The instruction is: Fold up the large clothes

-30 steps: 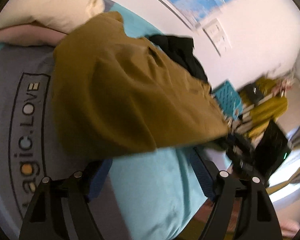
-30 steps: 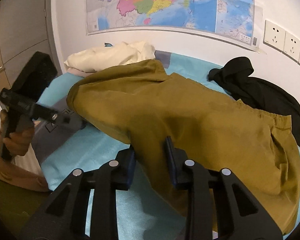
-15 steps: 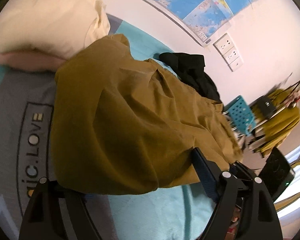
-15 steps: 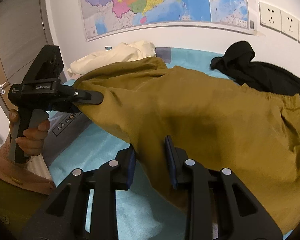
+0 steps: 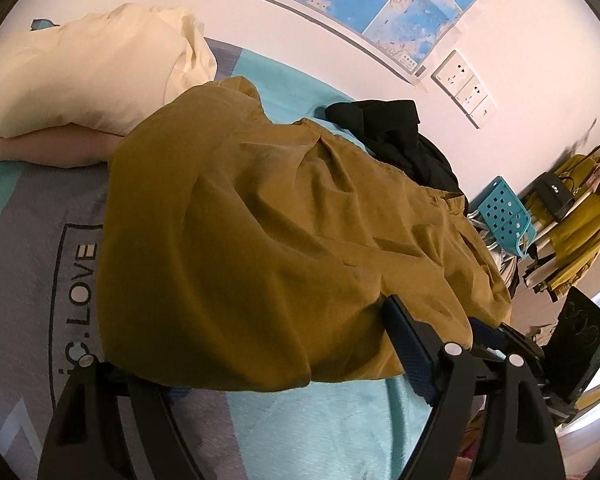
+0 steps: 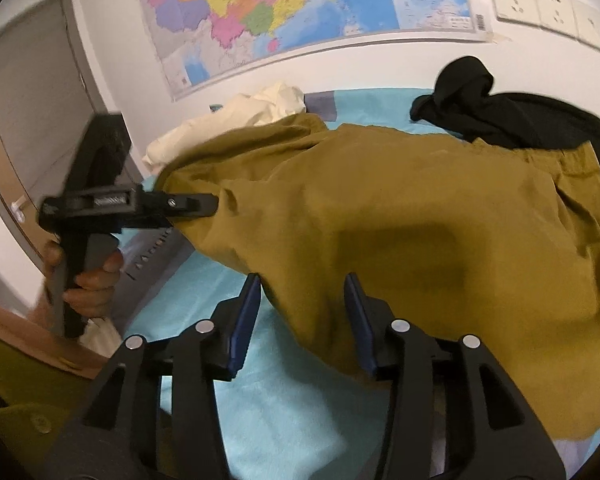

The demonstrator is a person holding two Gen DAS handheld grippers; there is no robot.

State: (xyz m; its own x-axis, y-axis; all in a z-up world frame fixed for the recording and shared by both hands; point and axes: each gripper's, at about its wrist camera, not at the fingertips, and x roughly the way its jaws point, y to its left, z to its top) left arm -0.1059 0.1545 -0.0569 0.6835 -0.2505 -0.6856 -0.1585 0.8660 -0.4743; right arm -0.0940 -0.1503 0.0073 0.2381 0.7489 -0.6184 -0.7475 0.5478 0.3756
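Note:
A large mustard garment [image 5: 284, 232] lies bunched across the bed, running from the pillow end to the right edge. My left gripper [image 5: 276, 360] stands open and wide at its near fold. The cloth drapes over the left finger and hides it, while the right finger [image 5: 404, 340] rests against the fold. In the right wrist view the left gripper [image 6: 208, 202], held in a hand, pokes into the garment's [image 6: 400, 220] left end. My right gripper [image 6: 302, 280] is opening. The garment's lower edge hangs between its blue pads [image 6: 244, 320], and neither pad presses on it.
A teal sheet [image 5: 332, 432] and a grey printed blanket [image 5: 28, 264] cover the bed. A cream pillow [image 5: 80, 72] lies at the head and a black garment [image 5: 396, 136] by the wall. A blue basket [image 5: 504, 216] and clutter stand past the right edge. A door [image 6: 28, 112] is at the left.
My right gripper's jaws have spread apart and let go of the cloth edge they pinched. The left gripper has closed in on the garment's left end, which now covers its left finger.

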